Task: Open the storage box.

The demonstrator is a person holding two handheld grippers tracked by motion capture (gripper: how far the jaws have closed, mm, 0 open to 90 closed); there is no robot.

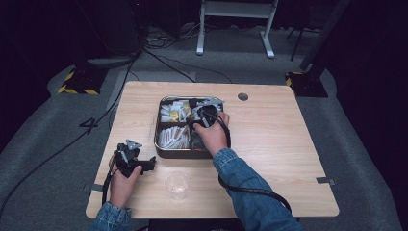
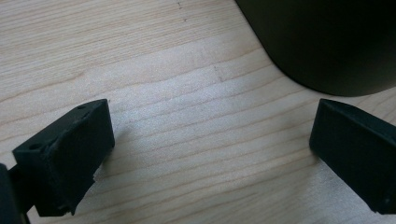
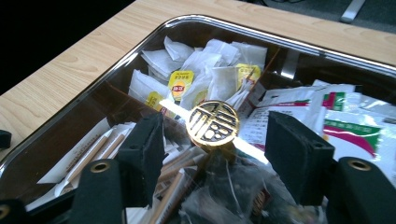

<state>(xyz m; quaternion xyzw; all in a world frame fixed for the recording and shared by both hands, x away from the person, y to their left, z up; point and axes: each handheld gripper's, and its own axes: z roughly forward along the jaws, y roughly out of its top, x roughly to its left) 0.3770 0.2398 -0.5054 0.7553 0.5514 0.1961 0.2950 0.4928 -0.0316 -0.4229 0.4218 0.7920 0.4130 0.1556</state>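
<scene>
The wooden surface [image 1: 269, 144] carries a rounded, dark-walled tray [image 1: 180, 153], long axis running left-right, split into compartments of tea bags [image 3: 205, 70], sachets and wrapped sticks. My right gripper [image 3: 212, 144] hovers over its round gold knob [image 3: 213, 121], fingers spread. My left gripper [image 2: 210, 154] stands spread beside the tray

A shiny metal tray [image 1: 163, 149] sits on the wooden table [image 1: 288, 144], near the middle and closer to the far edge. It is split into four parts. The far left part holds white tea bags [image 3: 205, 70] with yellow tags. The near left part holds long paper sticks [image 3: 93, 154]. The far right part holds flat packets [image 3: 345, 116]. A round gold knob [image 3: 213, 122] stands up in the middle of the tray.
</scene>
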